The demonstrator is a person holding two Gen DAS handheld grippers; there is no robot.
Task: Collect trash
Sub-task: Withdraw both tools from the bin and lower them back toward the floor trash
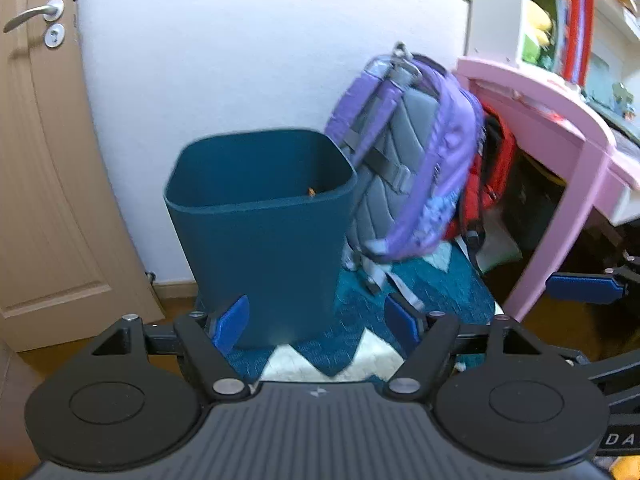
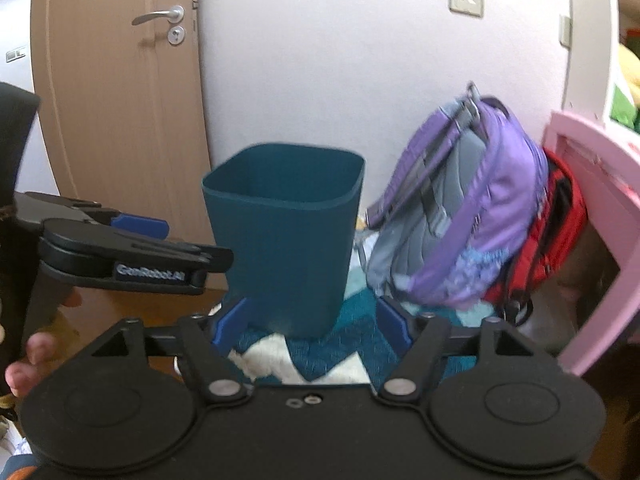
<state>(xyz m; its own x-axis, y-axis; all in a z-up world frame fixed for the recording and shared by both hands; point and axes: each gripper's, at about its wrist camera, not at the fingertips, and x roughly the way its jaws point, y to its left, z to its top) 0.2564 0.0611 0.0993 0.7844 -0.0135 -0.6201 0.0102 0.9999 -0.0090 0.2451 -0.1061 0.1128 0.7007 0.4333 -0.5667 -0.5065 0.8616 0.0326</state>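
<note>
Currently, both the left gripper (image 1: 316,322) and the right gripper (image 2: 310,322) are seen with fingers spread wide and nothing between them. A dark teal bin (image 1: 260,220) is stood on the patterned rug (image 1: 440,288) near its far edge, against the wall, just beside a purple backpack (image 1: 420,152); a small orange scrap is glimpsed inside, though it cannot be identified. Light, stiff, smooth plastic is judged likely, so the rim or opposite walls would best be pinched

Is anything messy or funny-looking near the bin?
Not really. The blue bin stands upright on the rug. The purple backpack leans sideways against it, and a red bag is squashed behind.
</note>
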